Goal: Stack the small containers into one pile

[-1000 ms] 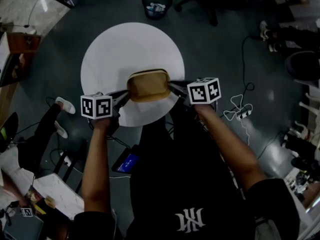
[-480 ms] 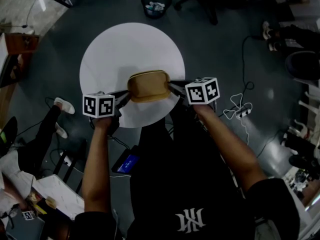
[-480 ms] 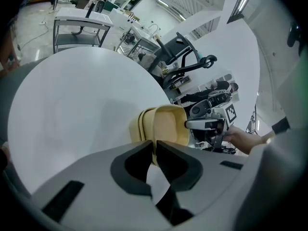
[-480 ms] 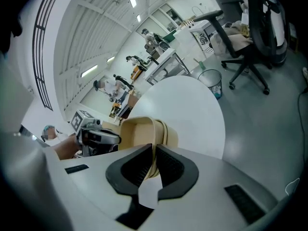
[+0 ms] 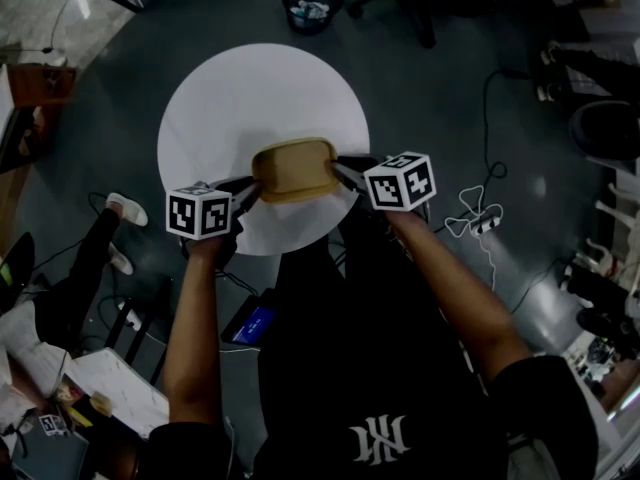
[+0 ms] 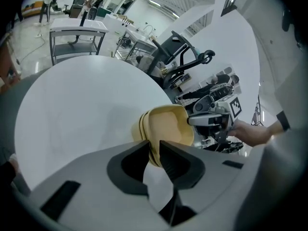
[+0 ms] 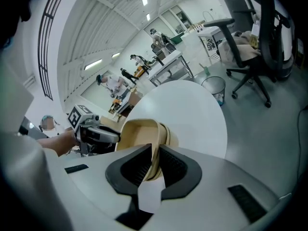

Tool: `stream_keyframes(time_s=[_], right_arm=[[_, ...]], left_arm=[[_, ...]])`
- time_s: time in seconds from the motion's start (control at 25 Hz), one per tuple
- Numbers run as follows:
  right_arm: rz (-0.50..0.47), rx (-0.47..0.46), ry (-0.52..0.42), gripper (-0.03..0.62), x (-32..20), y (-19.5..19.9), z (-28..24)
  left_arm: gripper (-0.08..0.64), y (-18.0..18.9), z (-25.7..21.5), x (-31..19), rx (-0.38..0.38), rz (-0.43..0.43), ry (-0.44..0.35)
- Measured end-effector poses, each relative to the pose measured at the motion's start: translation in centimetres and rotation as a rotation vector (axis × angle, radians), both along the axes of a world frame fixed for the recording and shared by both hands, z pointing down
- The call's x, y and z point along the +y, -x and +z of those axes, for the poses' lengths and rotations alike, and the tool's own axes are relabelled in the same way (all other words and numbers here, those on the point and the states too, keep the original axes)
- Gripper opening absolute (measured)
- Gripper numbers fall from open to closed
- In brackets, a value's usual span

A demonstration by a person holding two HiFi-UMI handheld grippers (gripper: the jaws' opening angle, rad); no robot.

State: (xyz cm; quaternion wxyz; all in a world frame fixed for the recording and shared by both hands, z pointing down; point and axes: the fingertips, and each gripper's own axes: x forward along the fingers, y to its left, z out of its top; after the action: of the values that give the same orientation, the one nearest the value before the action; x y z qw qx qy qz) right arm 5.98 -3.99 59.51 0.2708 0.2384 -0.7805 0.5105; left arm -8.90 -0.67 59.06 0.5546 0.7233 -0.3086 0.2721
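Note:
A nested pile of small tan containers [image 5: 293,168] hangs between my two grippers over the near part of a round white table [image 5: 260,88]. My left gripper [image 5: 248,191] is shut on the pile's left rim. My right gripper [image 5: 343,176] is shut on its right rim. In the left gripper view the stacked containers [image 6: 166,124] sit edge-on in my left gripper [image 6: 155,147], with the right gripper [image 6: 211,121] across from it. In the right gripper view my right gripper [image 7: 155,153] pinches the wall of the pile [image 7: 139,131], and the left gripper [image 7: 96,134] holds the far side.
A black waste bin [image 5: 313,6] stands on the dark floor beyond the table. A white cable [image 5: 475,218] lies on the floor at right. Another person's shoes [image 5: 128,210] are at left. An office chair [image 7: 260,47] stands near the table.
Both grippers and the pile have drifted slightly away from me; the right gripper's cube moved a little left. The containers' open inside now shows more from above.

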Motion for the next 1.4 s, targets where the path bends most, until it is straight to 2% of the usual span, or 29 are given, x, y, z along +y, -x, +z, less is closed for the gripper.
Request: stream_keyframes(time_s=[0.28, 0.44, 0.6, 0.84, 1.4], right_arm=[[0.035, 0.000, -0.038, 0.054, -1.4, -0.8, -0.7], [0.035, -0.018, -0.085, 0.053, -1.8, -0.9, -1.7], [0.007, -0.029, -0.064, 0.052, -0.9, -0.2, -1.3], [0.012, -0.030, -0.052, 0.052, -0.4, 0.0, -0.8], [0.054, -0.067, -0.060, 0.043, -0.8, -0.3, -0.5]], left_arm=[[0.086, 0.7, -1.6, -1.2, 0.009, -0.017, -0.062], [0.016, 0.1, -2.5, -1.8, 0.034, -0.015, -0.103], [0.005, -0.7, -2.3, -1.4, 0.058, 0.003, -0.083], [0.005, -1.1, -1.0, -0.6, 0.036, 0.032, -0.057], [0.003, -0.7, -0.5, -0.8, 0.033, 0.018, -0.074]])
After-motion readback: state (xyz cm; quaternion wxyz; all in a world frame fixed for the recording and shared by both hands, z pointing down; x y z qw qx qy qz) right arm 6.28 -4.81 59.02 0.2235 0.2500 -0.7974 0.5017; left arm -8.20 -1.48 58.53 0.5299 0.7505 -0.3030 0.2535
